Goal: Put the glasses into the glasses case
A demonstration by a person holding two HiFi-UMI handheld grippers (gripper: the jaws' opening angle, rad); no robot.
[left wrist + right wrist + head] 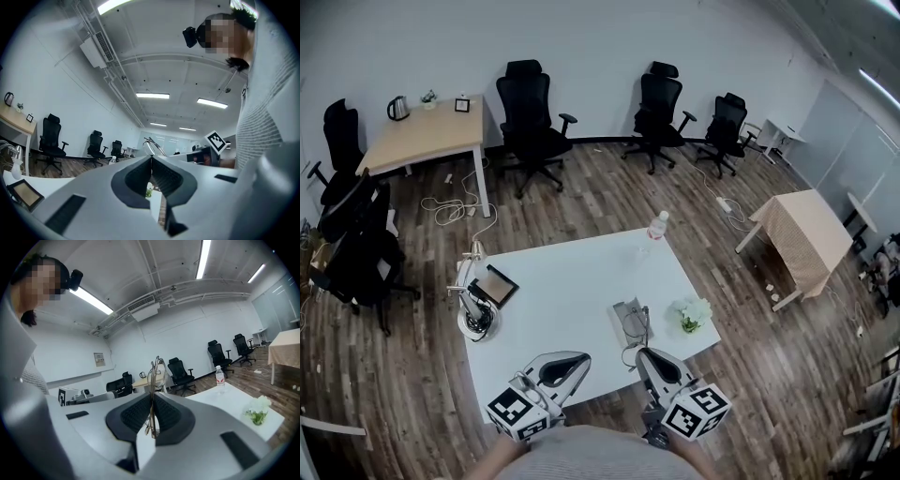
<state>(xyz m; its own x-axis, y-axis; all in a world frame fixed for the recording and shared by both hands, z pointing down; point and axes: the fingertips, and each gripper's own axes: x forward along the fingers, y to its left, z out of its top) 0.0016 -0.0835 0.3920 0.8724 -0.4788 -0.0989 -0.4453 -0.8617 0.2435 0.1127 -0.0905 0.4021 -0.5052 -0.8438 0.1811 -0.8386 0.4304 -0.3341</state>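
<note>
The grip of the right tongs (pixel 152 398) on the glasses (pixel 155 373) is shown only by the right gripper view, the glasses case (pixel 629 322) on the table (pixel 572 281) only by the head view. The left tongs (pixel 151 160), held nearly level, are clenched empty.

A white desk (pixel 572 281) fills the middle of the frame. At the bottom edge the left claw (pixel 577 360) and right claw (pixel 643 356) point up-frame, the glasses (pixel 629 355) a thin wire at the right one's tip, just below the grey glasses case (pixel 629 322). White flowers (pixel 692 313) stand right of the case.
</note>
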